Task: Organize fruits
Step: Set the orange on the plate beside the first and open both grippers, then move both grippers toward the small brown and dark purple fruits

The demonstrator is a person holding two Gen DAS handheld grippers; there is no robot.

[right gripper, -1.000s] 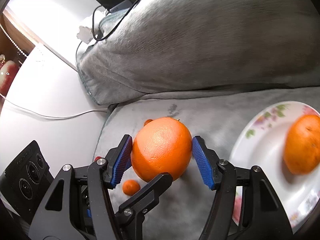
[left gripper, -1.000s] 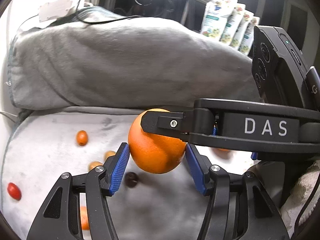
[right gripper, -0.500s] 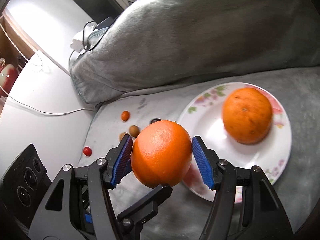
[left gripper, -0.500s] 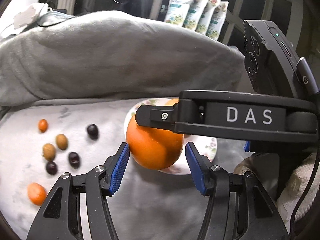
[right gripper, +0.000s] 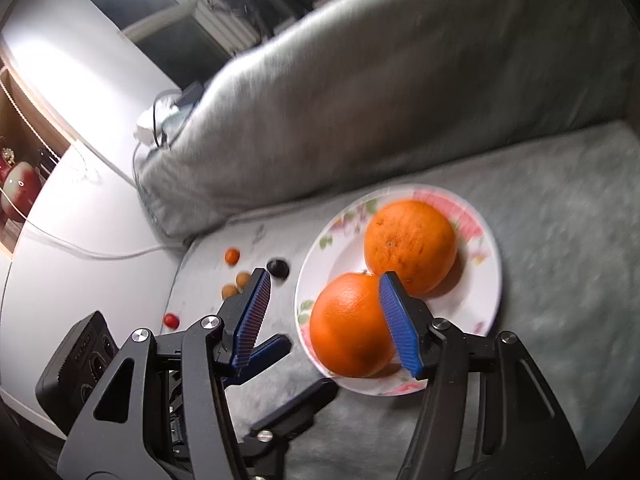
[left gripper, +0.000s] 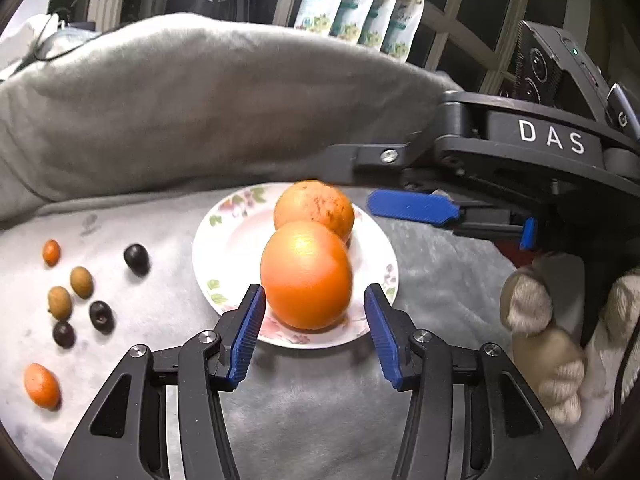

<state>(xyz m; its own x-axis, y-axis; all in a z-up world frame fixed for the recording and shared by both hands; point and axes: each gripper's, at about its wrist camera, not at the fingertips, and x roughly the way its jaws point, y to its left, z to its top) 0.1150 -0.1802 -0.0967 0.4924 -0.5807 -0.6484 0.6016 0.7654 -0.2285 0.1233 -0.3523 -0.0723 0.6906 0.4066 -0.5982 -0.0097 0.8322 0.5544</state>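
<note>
A flowered white plate (left gripper: 224,236) (right gripper: 488,264) lies on the grey cloth with two oranges on it. The near orange (left gripper: 306,276) (right gripper: 348,324) rests at the plate's front. My left gripper (left gripper: 314,334) has it between its blue pads, a gap on each side, and its jaws are closing. The far orange (left gripper: 316,208) (right gripper: 410,244) sits behind it. My right gripper (right gripper: 326,316) is closing too, its right pad (right gripper: 400,320) in front of the near orange and its left pad clear of it. Each gripper shows in the other's view: the right gripper (left gripper: 352,178), the left gripper (right gripper: 288,380).
Small fruits lie left of the plate: kumquats (left gripper: 42,384), longans (left gripper: 60,300), dark round fruits (left gripper: 136,258), a red one (right gripper: 171,320). A big grey cushion (left gripper: 200,100) walls the back. A gloved hand (left gripper: 540,320) is at the right. A white table with a cable (right gripper: 80,248) lies left.
Both grippers carried one orange rightward from the small fruits to the plate. It now rests beside the other orange, and the right gripper has drawn back from it.
</note>
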